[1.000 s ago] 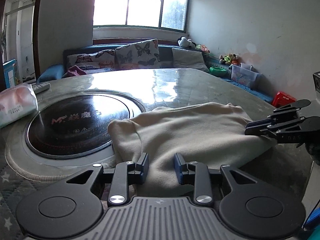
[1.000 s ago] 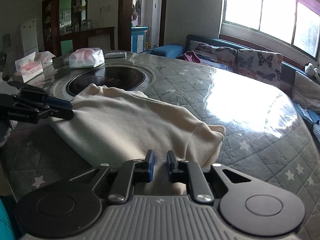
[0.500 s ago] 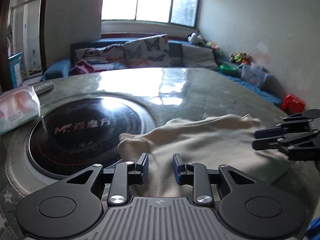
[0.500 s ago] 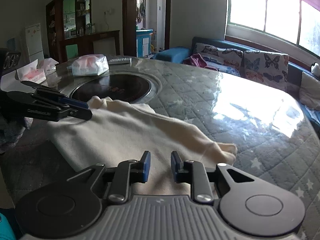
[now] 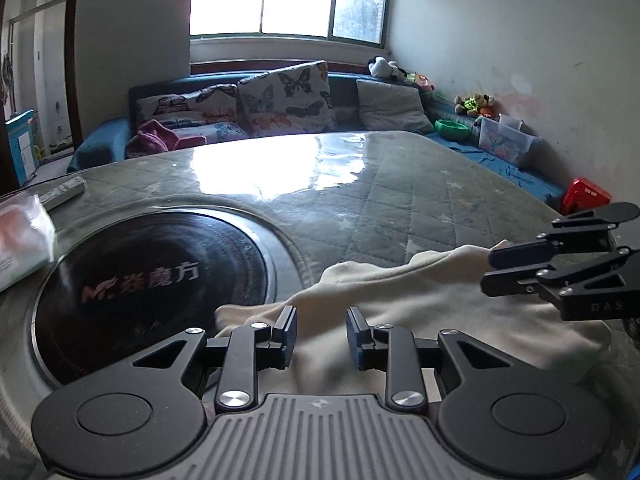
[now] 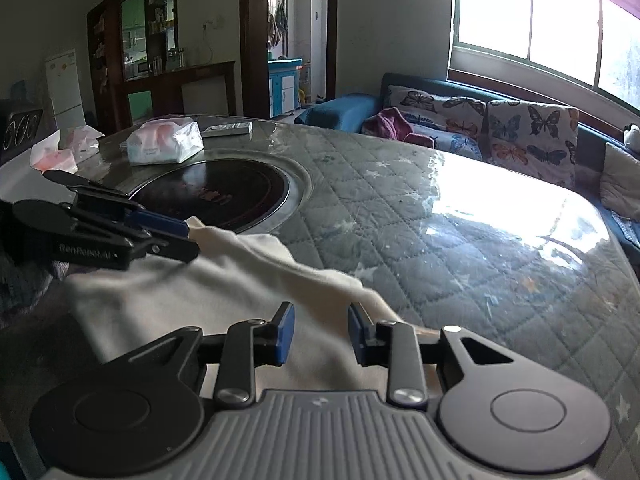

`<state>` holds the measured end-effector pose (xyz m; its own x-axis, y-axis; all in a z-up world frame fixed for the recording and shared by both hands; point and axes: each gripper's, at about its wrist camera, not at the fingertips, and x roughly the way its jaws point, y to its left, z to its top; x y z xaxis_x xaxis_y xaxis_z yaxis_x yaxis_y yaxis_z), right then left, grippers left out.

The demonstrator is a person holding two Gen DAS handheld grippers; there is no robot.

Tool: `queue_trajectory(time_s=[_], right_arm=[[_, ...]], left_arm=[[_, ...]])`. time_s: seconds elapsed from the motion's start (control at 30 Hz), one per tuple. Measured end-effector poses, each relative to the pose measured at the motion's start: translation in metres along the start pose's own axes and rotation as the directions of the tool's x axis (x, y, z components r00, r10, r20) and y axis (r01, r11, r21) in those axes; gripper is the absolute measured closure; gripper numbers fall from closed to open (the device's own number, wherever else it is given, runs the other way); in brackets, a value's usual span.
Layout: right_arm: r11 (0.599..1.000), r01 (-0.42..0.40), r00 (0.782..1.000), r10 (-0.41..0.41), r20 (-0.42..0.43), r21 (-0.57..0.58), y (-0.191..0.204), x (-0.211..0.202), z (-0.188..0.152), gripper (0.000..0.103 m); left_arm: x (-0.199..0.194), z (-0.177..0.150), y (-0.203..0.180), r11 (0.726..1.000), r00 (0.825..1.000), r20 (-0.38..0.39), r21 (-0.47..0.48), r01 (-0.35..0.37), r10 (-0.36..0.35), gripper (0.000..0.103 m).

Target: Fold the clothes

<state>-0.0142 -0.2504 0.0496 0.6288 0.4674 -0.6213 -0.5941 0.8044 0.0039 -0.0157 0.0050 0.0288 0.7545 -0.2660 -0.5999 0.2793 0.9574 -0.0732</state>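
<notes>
The cream garment [image 5: 420, 308] lies in a rumpled, doubled band on the quilted table [image 5: 420, 184], apparently part-folded; smoothing and further folds look left. It runs beneath and just ahead of both jaw pairs. The left gripper [image 5: 321, 334] stands spread, pinching nothing; the right gripper [image 6: 321, 334] is opening, cloth below, unpinched.

Quilted glass-topped table [image 5: 420, 184]; cream garment [image 5: 420, 300] at near edge; tissue pack [image 6: 166, 142], remote [image 6: 226, 129] beyond inset cooktop [image 5: 152, 280]
</notes>
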Motion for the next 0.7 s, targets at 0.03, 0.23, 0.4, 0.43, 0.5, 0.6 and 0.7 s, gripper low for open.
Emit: queue_trajectory(time_s=[0.03, 0.23, 0.4, 0.43, 0.5, 0.6, 0.7], right_arm=[[1.000, 0.001, 1.000, -0.001, -0.005, 0.004, -0.002, 0.003, 0.001, 0.074], [0.999, 0.014, 0.999, -0.012, -0.032, 0.033, -0.010, 0.022, 0.004, 0.075], [0.999, 0.015, 0.999, -0.013, -0.044, 0.042, -0.013, 0.025, 0.006, 0.076], [0.999, 0.014, 0.999, -0.012, -0.039, 0.042, -0.013, 0.023, 0.008, 0.076], [0.999, 0.008, 1.000, -0.007, -0.027, 0.039, -0.011, 0.020, 0.012, 0.076], [1.000, -0.001, 1.000, 0.002, -0.023, 0.028, -0.007, 0.023, 0.017, 0.076], [1.000, 0.005, 0.998, -0.004, -0.057, 0.024, -0.005, 0.036, 0.016, 0.075]], left_arm=[[0.004, 0.002, 0.000, 1.000, 1.000, -0.007, 0.000, 0.002, -0.002, 0.074], [0.022, 0.014, -0.004, 1.000, 0.999, -0.035, 0.008, 0.012, -0.011, 0.073], [0.033, 0.017, -0.001, 1.000, 0.998, -0.057, 0.013, 0.005, -0.004, 0.072], [0.033, 0.017, -0.001, 1.000, 0.998, -0.058, 0.013, 0.005, -0.004, 0.071], [0.033, 0.017, 0.000, 1.000, 0.998, -0.061, 0.012, 0.004, -0.003, 0.071], [0.034, 0.016, -0.001, 1.000, 0.998, -0.062, 0.015, -0.002, 0.003, 0.071], [0.034, 0.017, -0.001, 1.000, 0.998, -0.063, 0.017, -0.004, 0.005, 0.071]])
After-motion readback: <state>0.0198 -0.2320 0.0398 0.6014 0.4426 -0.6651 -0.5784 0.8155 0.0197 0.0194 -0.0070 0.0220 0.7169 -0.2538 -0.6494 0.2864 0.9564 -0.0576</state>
